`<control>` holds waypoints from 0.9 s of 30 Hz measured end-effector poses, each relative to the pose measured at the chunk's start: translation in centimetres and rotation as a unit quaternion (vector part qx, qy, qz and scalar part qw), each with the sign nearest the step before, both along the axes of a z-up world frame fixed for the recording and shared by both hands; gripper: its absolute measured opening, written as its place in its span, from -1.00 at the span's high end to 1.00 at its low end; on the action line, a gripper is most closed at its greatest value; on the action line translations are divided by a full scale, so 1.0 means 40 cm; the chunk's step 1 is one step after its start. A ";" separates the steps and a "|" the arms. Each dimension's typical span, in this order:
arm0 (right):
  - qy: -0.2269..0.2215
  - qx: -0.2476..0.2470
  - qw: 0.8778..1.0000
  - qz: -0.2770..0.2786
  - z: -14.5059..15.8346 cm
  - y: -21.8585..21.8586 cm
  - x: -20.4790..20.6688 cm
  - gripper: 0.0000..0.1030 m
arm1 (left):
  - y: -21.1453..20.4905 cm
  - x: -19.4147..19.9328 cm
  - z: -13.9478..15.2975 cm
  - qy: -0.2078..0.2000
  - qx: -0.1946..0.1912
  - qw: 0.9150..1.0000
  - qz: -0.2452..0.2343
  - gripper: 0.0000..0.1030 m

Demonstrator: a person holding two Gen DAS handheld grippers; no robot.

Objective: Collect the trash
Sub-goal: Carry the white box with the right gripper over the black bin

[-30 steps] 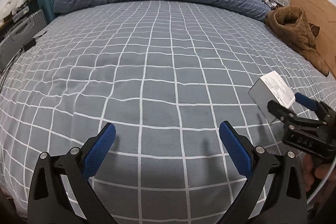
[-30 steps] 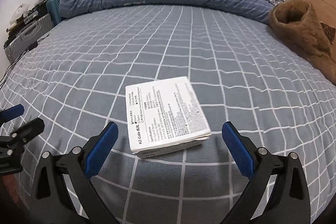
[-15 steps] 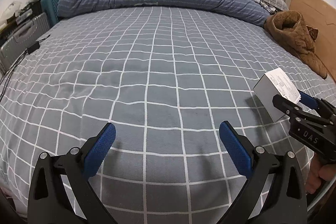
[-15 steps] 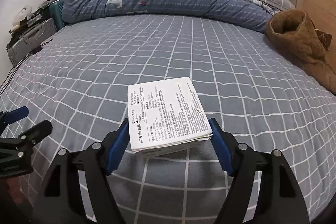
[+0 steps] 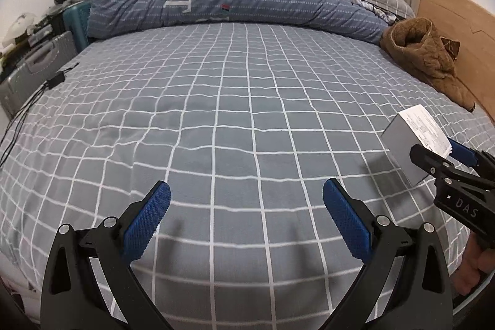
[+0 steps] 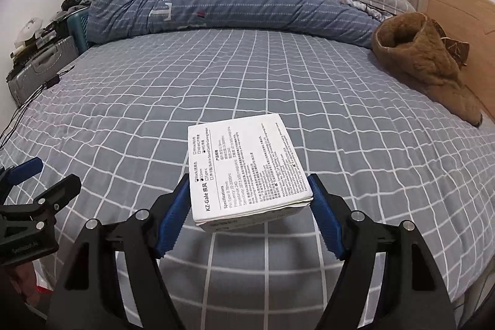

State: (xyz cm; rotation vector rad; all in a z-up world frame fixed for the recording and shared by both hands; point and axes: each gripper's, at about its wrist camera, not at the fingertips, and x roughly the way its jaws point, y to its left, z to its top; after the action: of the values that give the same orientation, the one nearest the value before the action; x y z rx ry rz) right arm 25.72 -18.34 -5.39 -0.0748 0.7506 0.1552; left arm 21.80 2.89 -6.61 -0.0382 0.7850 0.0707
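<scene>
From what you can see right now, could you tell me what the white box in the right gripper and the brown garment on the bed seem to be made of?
The white box looks like thin matte cardboard: crisp folded edges, a flat printed face, a slightly lifted flap line. The brown garment looks like quilted fabric with a fuzzy, fleece-like lining, judging by its stitched panels and plush opening; the exact fibre cannot be told.

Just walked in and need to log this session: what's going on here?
A person is clearing trash off a bed with a gripper in each hand. The right gripper is clamped on a white printed box, held above the checked sheet. The left gripper is open and holds nothing. A brown garment lies near the headboard.
</scene>
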 end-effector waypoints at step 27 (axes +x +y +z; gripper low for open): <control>-0.028 0.005 1.000 -0.005 0.081 -0.020 -0.268 -0.37 | -0.041 -0.238 0.063 -0.023 -0.008 1.000 -0.009 -0.88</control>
State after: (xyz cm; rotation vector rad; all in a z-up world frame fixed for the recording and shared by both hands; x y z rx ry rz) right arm 15.01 -19.13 -2.14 -0.0655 0.6936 0.1465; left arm 12.30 1.24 -4.10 -0.0479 0.7393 0.0474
